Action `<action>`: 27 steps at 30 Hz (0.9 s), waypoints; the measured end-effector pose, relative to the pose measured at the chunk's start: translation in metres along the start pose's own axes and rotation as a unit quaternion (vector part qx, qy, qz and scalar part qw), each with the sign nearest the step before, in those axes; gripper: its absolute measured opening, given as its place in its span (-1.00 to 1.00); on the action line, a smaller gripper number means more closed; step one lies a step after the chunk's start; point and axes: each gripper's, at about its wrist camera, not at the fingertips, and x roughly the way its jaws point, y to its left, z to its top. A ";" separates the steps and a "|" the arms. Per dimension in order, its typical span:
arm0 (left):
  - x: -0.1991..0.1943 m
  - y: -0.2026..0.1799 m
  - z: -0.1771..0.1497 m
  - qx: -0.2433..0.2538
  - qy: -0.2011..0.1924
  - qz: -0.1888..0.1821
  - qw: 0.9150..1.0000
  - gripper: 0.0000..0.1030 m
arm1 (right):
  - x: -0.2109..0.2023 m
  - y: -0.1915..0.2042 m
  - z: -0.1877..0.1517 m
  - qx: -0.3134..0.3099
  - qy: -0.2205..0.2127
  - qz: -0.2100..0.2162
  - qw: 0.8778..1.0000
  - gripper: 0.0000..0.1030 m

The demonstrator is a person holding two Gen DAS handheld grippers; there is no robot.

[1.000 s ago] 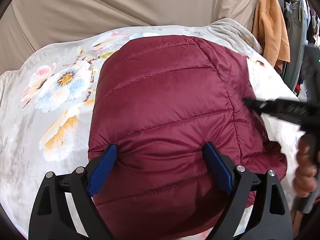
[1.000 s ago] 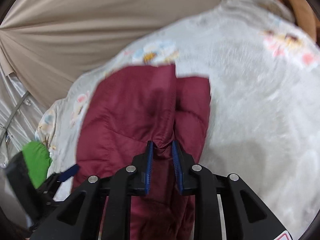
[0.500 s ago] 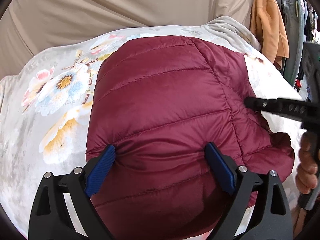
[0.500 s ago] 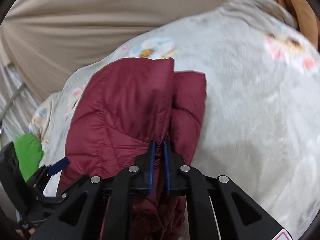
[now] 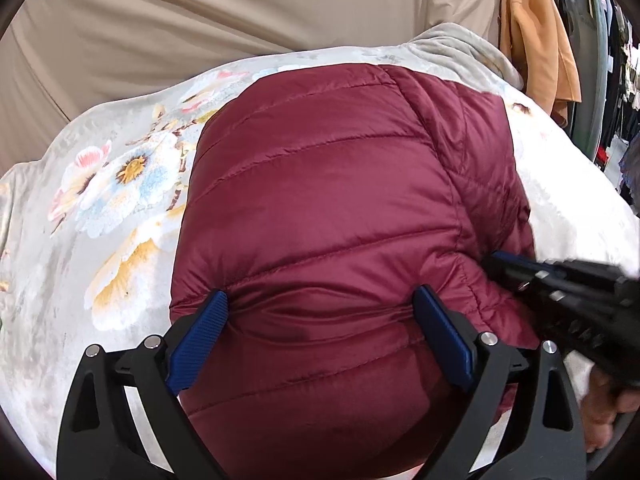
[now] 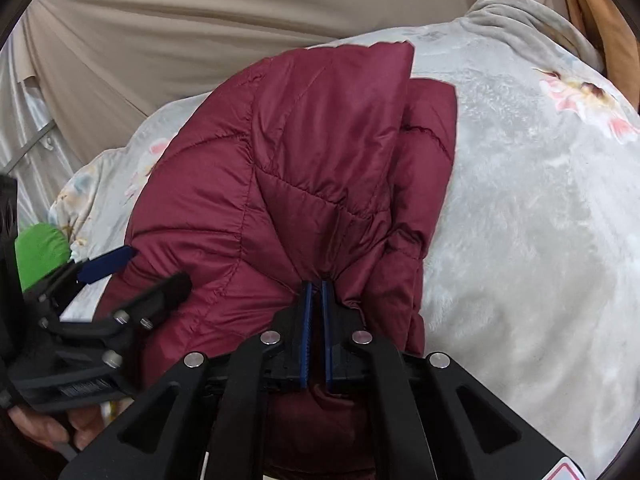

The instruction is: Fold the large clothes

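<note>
A maroon quilted puffer jacket (image 5: 328,208) lies folded in a bulky pile on a pale floral blanket (image 5: 120,208). My left gripper (image 5: 320,316) is wide open, its blue pads resting on the near part of the jacket, one at each side of a puffed fold. My right gripper (image 6: 315,292) is shut on a bunched fold of the jacket (image 6: 312,168) at its near right edge. It shows at the right of the left wrist view (image 5: 560,288). The left gripper shows at the left of the right wrist view (image 6: 116,280).
The blanket (image 6: 540,220) covers a bed or table. A beige curtain (image 5: 240,12) hangs behind it. An orange garment (image 5: 536,32) and dark clothes hang at the far right. A green object (image 6: 40,252) sits at the left edge.
My right gripper has closed tighter on the jacket fold and moved lower and nearer the left gripper. The left gripper has stayed open on the jacket.
</note>
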 end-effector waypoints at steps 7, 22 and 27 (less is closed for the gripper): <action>-0.002 0.002 -0.001 -0.006 -0.001 -0.002 1.000 0.77 | -0.034 0.020 -0.013 -0.036 -0.010 -0.019 0.999 -0.90; -0.035 0.033 0.010 -0.047 -0.018 0.005 0.999 0.77 | -0.067 -0.002 -0.014 0.020 -0.054 0.003 0.998 -0.15; -0.040 0.047 0.018 -0.061 -0.027 0.010 0.998 0.77 | -0.054 0.005 -0.007 0.022 -0.048 -0.012 0.999 0.01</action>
